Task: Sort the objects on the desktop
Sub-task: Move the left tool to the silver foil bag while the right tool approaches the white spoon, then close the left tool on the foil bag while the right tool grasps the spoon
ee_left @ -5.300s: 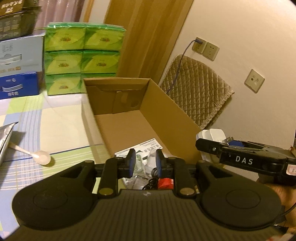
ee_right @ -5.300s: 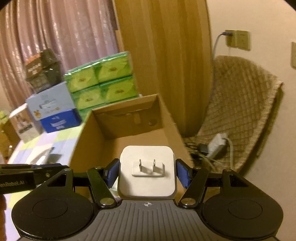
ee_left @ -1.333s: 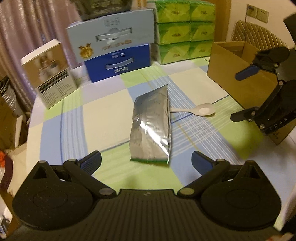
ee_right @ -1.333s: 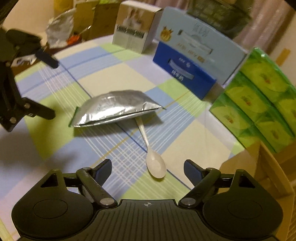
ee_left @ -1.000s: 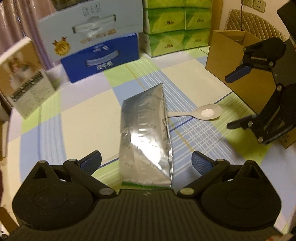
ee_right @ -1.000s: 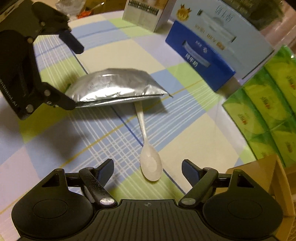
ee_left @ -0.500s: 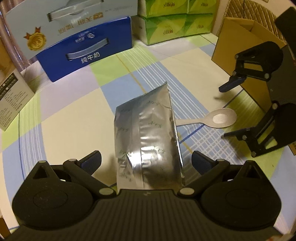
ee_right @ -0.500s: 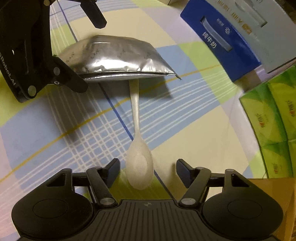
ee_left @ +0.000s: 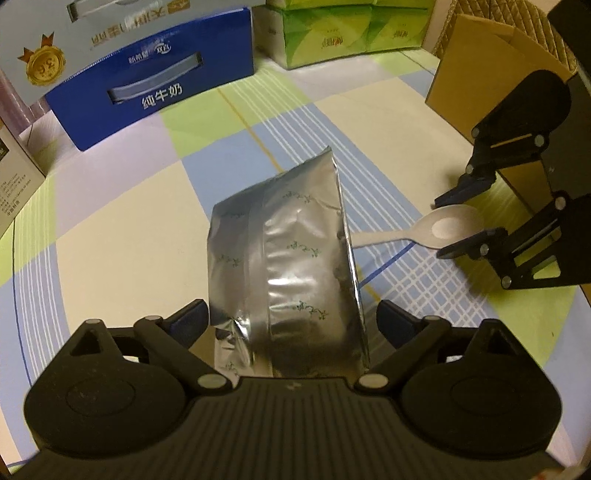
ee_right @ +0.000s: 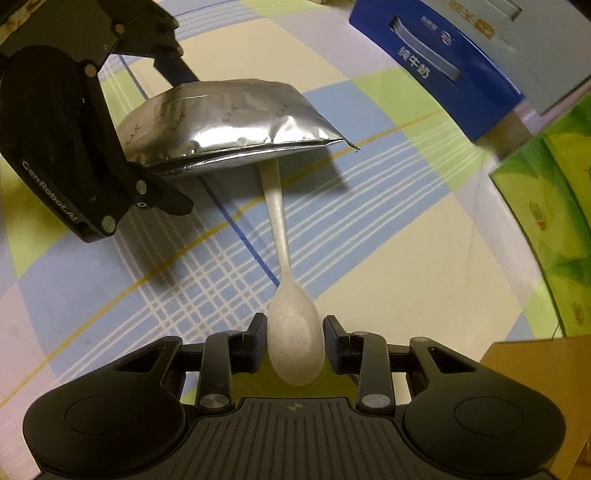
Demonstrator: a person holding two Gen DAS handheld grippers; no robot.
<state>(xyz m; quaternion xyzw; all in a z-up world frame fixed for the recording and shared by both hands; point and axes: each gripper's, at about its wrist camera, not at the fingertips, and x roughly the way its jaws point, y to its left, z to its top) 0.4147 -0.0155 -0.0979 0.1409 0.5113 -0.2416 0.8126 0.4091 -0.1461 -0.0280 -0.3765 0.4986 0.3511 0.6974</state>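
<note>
A silver foil pouch (ee_left: 288, 251) lies on the checked tablecloth, and its near end sits between the fingers of my left gripper (ee_left: 295, 321). The left jaws are closing, wide apart, with a small gap on the pouch's right side. A white plastic spoon (ee_right: 280, 229) lies with its handle tip under the pouch (ee_right: 221, 114). My right gripper (ee_right: 295, 339) is shut on the spoon's bowl, a pad against each side. In the left wrist view the right gripper (ee_left: 450, 227) straddles the bowl, and the spoon handle (ee_left: 388, 238) runs back to the pouch.
An open cardboard box (ee_left: 480, 85) stands at the table's right, behind the right gripper. A blue milk carton (ee_left: 147, 85) with a pale carton on top and green tissue packs (ee_left: 351, 33) line the far side. A white printed box (ee_left: 14, 166) is at the left.
Both grippers have come down toward the table. The right jaws have closed onto the spoon's bowl. The left gripper has moved in over the pouch's near end and its jaws have narrowed slightly.
</note>
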